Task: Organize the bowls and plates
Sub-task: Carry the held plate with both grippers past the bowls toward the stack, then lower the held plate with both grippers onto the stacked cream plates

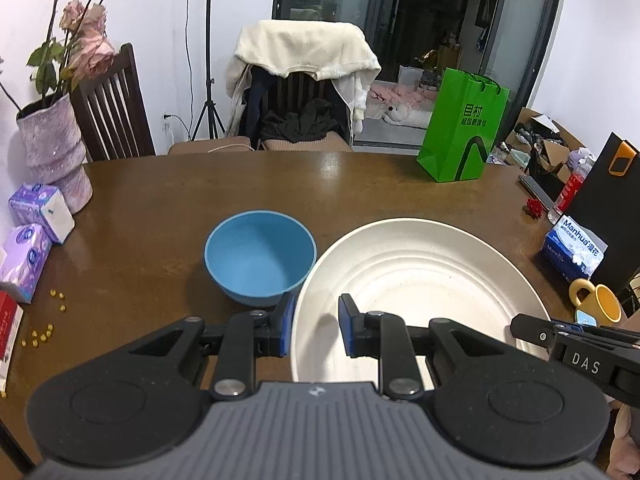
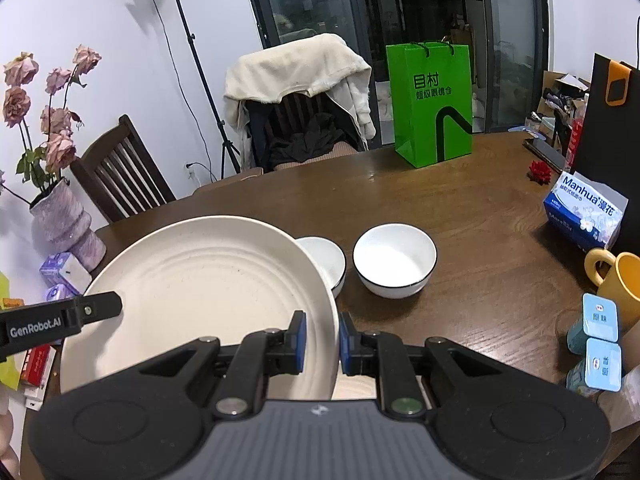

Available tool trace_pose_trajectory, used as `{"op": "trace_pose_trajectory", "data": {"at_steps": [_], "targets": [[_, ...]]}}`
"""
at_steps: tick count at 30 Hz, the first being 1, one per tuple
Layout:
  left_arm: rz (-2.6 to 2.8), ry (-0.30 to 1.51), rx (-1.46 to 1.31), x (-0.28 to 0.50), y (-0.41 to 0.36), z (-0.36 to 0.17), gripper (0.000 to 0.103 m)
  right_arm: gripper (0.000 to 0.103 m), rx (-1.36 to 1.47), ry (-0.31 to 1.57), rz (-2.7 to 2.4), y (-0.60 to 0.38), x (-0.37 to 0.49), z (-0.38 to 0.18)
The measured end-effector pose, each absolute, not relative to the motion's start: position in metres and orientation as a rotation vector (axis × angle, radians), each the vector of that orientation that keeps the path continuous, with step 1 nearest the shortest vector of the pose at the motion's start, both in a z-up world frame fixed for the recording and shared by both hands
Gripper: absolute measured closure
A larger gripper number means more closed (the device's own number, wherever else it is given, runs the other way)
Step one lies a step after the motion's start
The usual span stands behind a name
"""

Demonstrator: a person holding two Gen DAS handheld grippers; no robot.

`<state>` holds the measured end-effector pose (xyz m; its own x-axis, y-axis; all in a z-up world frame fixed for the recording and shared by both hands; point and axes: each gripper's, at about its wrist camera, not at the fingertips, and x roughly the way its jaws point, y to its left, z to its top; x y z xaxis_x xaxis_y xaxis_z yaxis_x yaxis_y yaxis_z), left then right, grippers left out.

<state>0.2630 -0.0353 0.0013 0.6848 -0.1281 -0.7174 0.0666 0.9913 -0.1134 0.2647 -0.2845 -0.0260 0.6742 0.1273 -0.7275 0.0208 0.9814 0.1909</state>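
1. The cream plate (image 1: 420,280) sits tilted between both grippers, its far edge raised, apparently lifted off the brown surface (image 1: 160,208).
2. The left gripper (image 1: 316,330) straddles the plate's left rim: jaws parted, one pad outside, one inside, not visibly clamped.
3. The right gripper (image 2: 322,344) straddles the right rim, jaws narrow; I cannot tell whether they pinch it.
4. The blue bowl (image 1: 260,258) stands just left of the plate; two white bowls (image 2: 394,260) stand just right, one partly hidden behind the rim.
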Motion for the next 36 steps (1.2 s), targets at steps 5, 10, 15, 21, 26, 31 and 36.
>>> {"op": "trace_pose_trajectory", "data": {"at_steps": [5,10,15,21,26,31,36], "targets": [[-0.11,0.829,-0.09,0.26,-0.033,-0.01,0.08,0.087,0.191,0.841,0.06,-0.285,0.258,-0.034],[-0.114,0.851,-0.095,0.255,-0.03,-0.022,0.08,0.087,0.182,0.854,0.058,-0.283,0.254,-0.045],[-0.112,0.866,-0.102,0.252,-0.027,-0.032,0.08,0.087,0.177,0.868,0.056,-0.282,0.252,-0.055],[-0.121,0.873,-0.096,0.251,-0.027,-0.04,0.08,0.087,0.161,0.867,0.058,-0.279,0.249,-0.063],[-0.132,0.884,-0.092,0.25,-0.03,-0.05,0.08,0.087,0.153,0.868,0.055,-0.279,0.247,-0.07],[-0.143,0.891,-0.084,0.249,-0.035,-0.059,0.08,0.087,0.142,0.874,0.047,-0.282,0.246,-0.077],[-0.158,0.9,-0.069,0.251,-0.042,-0.068,0.08,0.087,0.134,0.878,0.036,-0.287,0.243,-0.086]]}}
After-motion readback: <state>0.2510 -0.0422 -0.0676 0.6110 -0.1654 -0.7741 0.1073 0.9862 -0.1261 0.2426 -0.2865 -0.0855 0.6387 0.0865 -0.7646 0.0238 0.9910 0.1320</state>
